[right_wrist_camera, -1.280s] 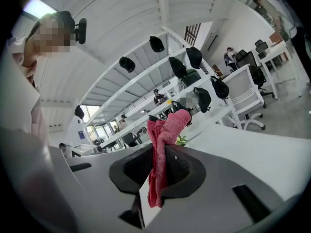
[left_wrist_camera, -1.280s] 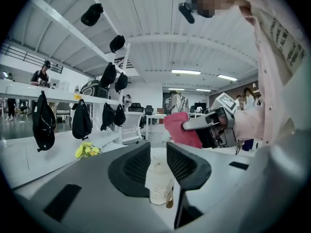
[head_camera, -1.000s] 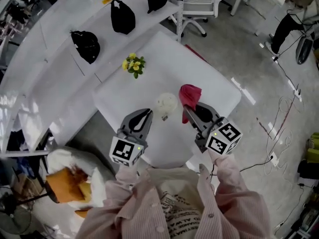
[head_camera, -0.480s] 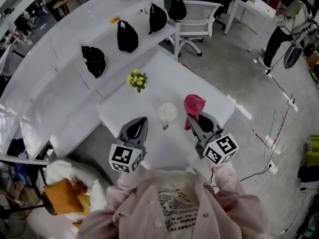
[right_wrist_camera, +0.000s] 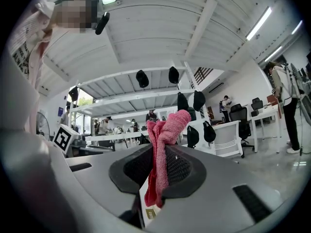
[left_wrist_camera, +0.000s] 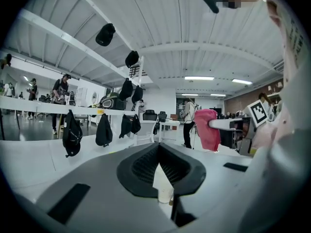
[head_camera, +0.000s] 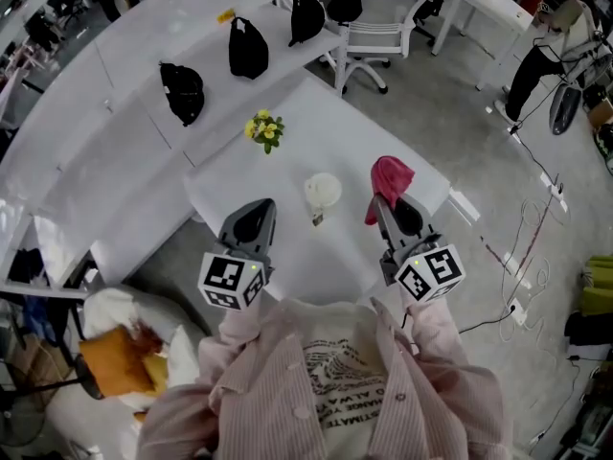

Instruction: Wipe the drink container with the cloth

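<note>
The drink container (head_camera: 323,193), a white lidded cup with a small tag, stands on the white table (head_camera: 287,175). My left gripper (head_camera: 257,209) hovers to its left, apart from it, jaws shut with nothing in them. In the left gripper view the left gripper (left_wrist_camera: 160,154) shows the cup (left_wrist_camera: 163,183) pale through the gap under the jaws. My right gripper (head_camera: 388,204) hangs right of the cup, shut on a pink cloth (head_camera: 391,176). In the right gripper view that gripper (right_wrist_camera: 160,154) has the cloth (right_wrist_camera: 163,140) bunched upward between its jaws.
A small bunch of yellow flowers (head_camera: 263,127) sits at the table's far side. Several black bags (head_camera: 247,48) lie on the long white bench behind. A white office chair (head_camera: 378,27) stands beyond the table's far corner. An orange thing (head_camera: 115,362) lies at lower left.
Both grippers have spread apart from the cup: the left one has drifted left, the right one right and a little farther out with the cloth. The cup has stayed put.
</note>
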